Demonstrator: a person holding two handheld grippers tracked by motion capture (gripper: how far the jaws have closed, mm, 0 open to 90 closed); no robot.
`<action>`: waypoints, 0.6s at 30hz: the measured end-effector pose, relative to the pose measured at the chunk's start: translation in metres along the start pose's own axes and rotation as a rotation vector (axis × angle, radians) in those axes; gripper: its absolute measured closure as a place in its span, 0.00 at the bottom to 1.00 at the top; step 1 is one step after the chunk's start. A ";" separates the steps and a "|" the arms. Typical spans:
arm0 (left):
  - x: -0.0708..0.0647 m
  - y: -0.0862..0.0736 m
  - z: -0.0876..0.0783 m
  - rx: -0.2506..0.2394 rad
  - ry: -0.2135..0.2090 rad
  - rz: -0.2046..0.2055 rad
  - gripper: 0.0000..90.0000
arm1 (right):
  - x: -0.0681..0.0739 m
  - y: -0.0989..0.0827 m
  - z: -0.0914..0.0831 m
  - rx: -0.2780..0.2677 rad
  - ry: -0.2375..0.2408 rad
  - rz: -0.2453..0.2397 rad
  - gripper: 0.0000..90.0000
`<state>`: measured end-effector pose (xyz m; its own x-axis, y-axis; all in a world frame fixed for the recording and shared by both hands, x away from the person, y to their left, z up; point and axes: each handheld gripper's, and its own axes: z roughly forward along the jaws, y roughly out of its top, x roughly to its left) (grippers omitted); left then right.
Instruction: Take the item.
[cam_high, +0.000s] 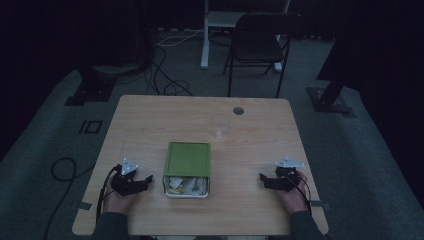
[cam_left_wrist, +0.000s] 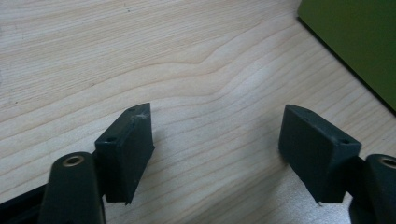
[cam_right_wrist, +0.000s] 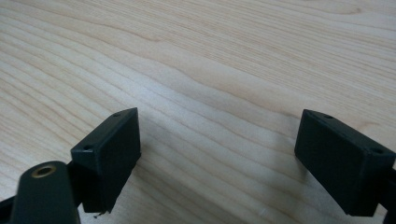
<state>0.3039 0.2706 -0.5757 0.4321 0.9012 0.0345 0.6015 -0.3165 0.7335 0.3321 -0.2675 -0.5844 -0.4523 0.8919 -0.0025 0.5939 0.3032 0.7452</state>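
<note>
A green lid (cam_high: 187, 159) lies over the far part of a white box (cam_high: 185, 192) at the middle of the wooden table (cam_high: 165, 116); the near strip of the box is uncovered and holds pale yellowish and white items (cam_high: 182, 184). My left gripper (cam_high: 146, 180) rests on the table left of the box, jaws wide apart with nothing between them. In the left gripper view (cam_left_wrist: 217, 135) a green corner of the lid (cam_left_wrist: 359, 42) lies at the upper right. My right gripper (cam_high: 262, 178) rests right of the box, open over bare wood (cam_right_wrist: 219, 140).
A small clear object (cam_high: 218, 134) stands on the table beyond the box. A round grommet hole (cam_high: 238, 110) sits near the far edge. On the floor behind are a black chair (cam_high: 257, 45), a white desk leg (cam_high: 205, 35) and cables (cam_high: 165, 75).
</note>
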 end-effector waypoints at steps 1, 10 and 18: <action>0.000 0.000 0.000 0.000 0.000 0.000 0.28 | 0.000 0.000 0.000 0.000 0.000 0.000 0.17; 0.000 0.000 0.000 0.011 0.016 -0.012 0.22 | 0.015 -0.001 -0.010 0.016 0.024 -0.023 0.22; 0.000 -0.001 0.000 0.007 0.014 -0.013 0.22 | 0.025 0.005 -0.023 -0.049 0.049 -0.033 0.35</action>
<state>0.3032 0.2708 -0.5763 0.4147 0.9093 0.0348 0.6115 -0.3067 0.7294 0.3079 -0.2516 -0.5655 -0.5037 0.8639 0.0041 0.5453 0.3143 0.7771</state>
